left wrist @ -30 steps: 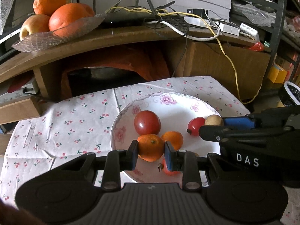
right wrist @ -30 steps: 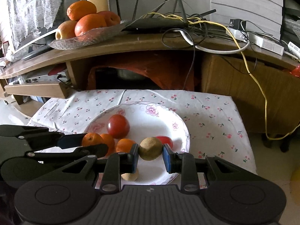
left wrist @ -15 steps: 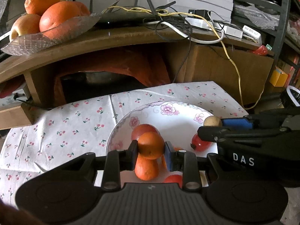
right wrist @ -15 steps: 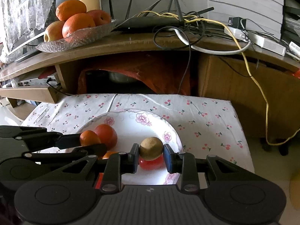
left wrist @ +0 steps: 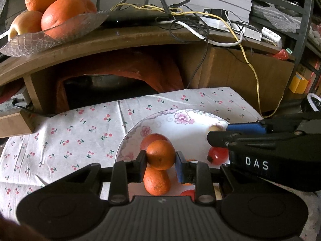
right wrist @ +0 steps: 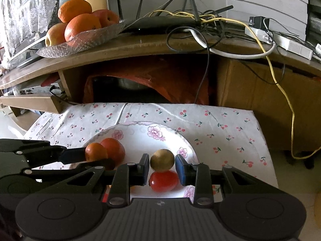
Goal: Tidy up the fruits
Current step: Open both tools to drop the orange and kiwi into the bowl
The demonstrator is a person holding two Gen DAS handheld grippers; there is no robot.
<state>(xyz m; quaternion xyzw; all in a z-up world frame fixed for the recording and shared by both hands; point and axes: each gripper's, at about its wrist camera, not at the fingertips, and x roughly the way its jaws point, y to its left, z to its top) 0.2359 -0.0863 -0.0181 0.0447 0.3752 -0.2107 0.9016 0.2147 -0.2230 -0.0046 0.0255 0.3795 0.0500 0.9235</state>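
Left tool (left wrist: 160, 163): pinching a small orange (left wrist: 160, 154) between its pads, above the flowered plate (left wrist: 180, 125). Second orange (left wrist: 156, 182) directly below it, tomato (left wrist: 153, 139) just behind.

Right tool (right wrist: 162, 167): around a brown round fruit (right wrist: 162, 160); jaws just eased apart slightly, gaps visible either side of the fruit. Red tomato (right wrist: 163, 180) beneath.

Cherry-print cloth (right wrist: 220, 128) on the tabletop; glass dish (right wrist: 80, 42) of fruit on the shelf beyond.
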